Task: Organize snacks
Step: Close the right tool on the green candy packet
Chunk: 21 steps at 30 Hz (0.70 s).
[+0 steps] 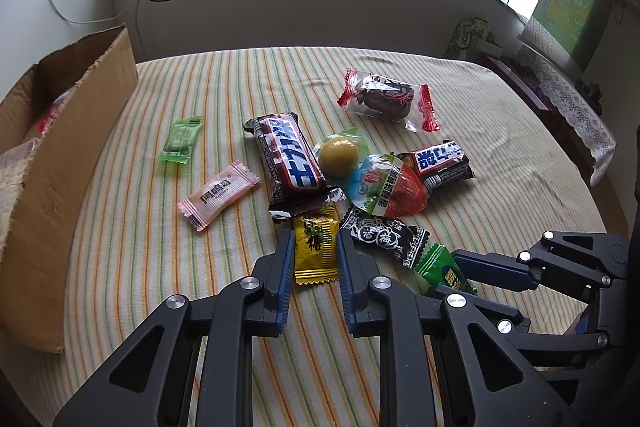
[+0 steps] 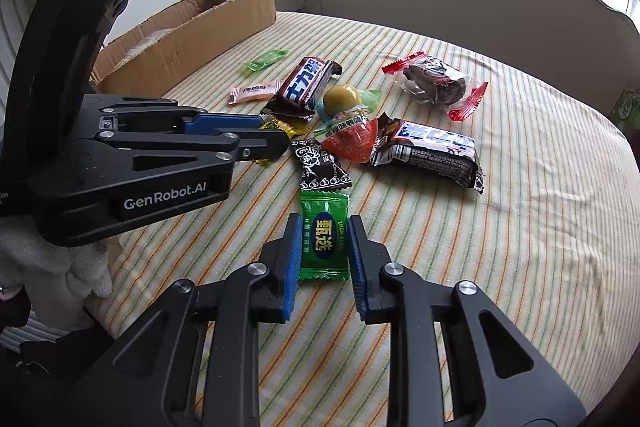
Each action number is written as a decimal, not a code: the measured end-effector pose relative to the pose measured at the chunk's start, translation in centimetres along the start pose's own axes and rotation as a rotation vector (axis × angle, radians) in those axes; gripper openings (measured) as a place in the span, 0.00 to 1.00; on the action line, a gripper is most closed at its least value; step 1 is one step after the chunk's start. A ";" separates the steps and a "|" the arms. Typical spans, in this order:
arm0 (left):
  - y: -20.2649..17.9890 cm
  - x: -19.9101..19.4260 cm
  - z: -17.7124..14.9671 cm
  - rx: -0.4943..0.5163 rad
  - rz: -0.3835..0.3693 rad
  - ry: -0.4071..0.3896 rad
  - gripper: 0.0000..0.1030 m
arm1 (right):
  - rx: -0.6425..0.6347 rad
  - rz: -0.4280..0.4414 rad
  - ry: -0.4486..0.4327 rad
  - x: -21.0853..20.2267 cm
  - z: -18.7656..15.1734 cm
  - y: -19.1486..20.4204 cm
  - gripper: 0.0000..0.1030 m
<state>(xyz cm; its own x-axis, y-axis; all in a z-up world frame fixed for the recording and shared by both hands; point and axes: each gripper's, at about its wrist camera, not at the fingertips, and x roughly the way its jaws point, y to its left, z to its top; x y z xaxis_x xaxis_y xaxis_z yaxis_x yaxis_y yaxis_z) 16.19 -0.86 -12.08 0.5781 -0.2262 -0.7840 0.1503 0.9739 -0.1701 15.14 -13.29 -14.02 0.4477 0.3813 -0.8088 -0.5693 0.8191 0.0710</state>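
My left gripper has its fingers closed on the yellow candy, which lies flat on the striped bed at the near edge of the snack pile. My right gripper has its fingers clamped on the green candy, also flat on the bed, just nearer than the black-wrapped candy. The other snacks lie in a loose cluster mid-bed, two chocolate bars among them. The cardboard box sits along the bed's left edge.
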 end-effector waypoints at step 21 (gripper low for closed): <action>1.0 -5.3 -0.5 -0.100 -0.052 -0.116 0.18 | 0.063 0.011 -0.089 -4.4 1.4 -0.8 0.22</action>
<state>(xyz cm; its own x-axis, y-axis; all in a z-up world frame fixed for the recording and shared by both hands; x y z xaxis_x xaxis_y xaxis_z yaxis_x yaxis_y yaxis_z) 12.83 1.30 -8.40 0.6612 -0.2710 -0.6995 0.1048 0.9567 -0.2715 14.58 -15.05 -9.73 0.5028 0.4248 -0.7528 -0.5310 0.8390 0.1188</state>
